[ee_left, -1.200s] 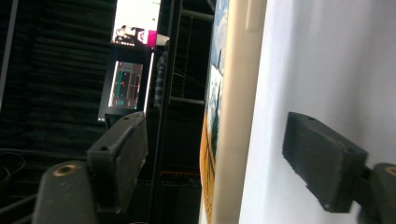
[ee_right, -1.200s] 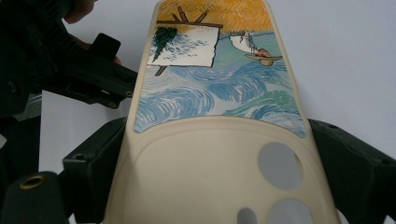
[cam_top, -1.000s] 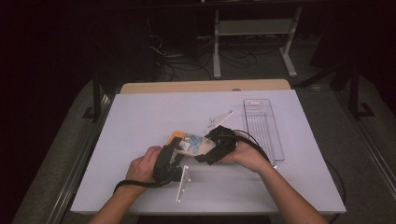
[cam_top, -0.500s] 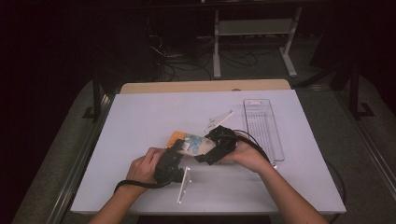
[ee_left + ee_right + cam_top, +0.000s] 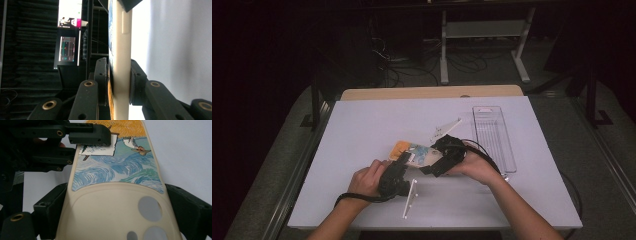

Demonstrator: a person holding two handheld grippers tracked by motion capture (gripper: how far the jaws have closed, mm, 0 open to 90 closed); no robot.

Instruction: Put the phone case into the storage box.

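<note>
**Phone case pinched from both ends**

Both hand-held grippers are clamped on the phone case [image 5: 418,154] — the left hand-held gripper [image 5: 404,161] has just been closing and now squeezes its thin edge, the right hand-held gripper [image 5: 435,166] holds its camera-hole end. The case sits just above the middle of the white tabletop [image 5: 362,130]. Close by: a white strip [image 5: 410,198] at the front, another white bracket [image 5: 445,130] behind, a clear tray [image 5: 492,135] to the right — none blocking. Dark room, cables and a stand behind.

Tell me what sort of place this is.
Probably a lab or recording studio: a white table in a dark room, loose cables on the floor behind, lit monitors in the background.
</note>
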